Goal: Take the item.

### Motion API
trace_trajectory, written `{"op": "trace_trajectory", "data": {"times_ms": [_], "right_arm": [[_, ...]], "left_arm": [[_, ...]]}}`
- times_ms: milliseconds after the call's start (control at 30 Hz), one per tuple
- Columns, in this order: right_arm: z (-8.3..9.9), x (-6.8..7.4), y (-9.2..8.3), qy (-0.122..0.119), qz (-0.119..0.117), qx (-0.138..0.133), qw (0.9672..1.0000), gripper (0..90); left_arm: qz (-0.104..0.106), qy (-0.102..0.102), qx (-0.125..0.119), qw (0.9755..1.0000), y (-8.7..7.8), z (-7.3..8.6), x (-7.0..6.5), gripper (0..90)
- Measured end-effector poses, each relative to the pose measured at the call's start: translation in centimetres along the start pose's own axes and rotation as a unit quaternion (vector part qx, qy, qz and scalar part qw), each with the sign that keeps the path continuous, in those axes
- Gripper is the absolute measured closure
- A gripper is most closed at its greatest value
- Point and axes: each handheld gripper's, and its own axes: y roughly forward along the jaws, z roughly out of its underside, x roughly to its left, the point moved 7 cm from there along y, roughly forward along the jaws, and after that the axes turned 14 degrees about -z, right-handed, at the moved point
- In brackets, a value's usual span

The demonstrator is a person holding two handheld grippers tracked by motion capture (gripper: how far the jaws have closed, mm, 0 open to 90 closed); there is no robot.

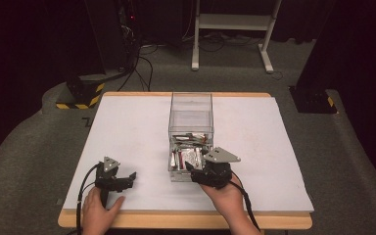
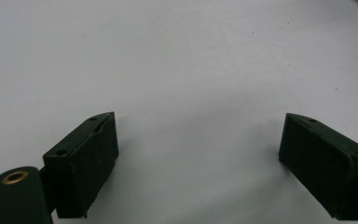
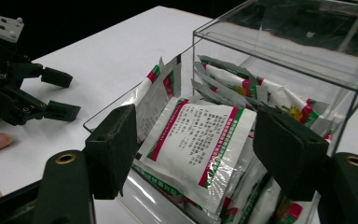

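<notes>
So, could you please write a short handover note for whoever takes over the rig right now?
Left gripper: open, holding nothing, resting on the white table left of the box.
Right gripper: jaws open, one on each side of the top sachet, pads not yet pressing on it.
Things: the sachets sit piled in the near end of the clear box at the table's middle.
Done: no sachet lies on the table outside the box.
Left: probably close on the top sachet and lift it out; where it goes I cannot tell.
</notes>
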Motion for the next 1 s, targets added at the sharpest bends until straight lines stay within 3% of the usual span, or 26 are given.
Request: {"op": "trace_trajectory", "data": {"times_ms": [233,500,1000], "right_arm": [[0.5,0.2,0.8,0.010,-0.002,0.011,0.9999,31.4],[0.8,-0.3,0.9,0.012,0.015,0.015,0.9997,33.8],[1.7,-0.3,1.1,0.045,0.009,0.017,0.9988,35.1]], "left_arm": [[0.000,0.000,0.000,1.0000,0.0,0.0,0.0,11.9],[0.000,0.000,0.000,1.0000,0.0,0.0,0.0,11.9],[0.002,0.004,0.004,1.0000,0.0,0.0,0.1,11.9]]}}
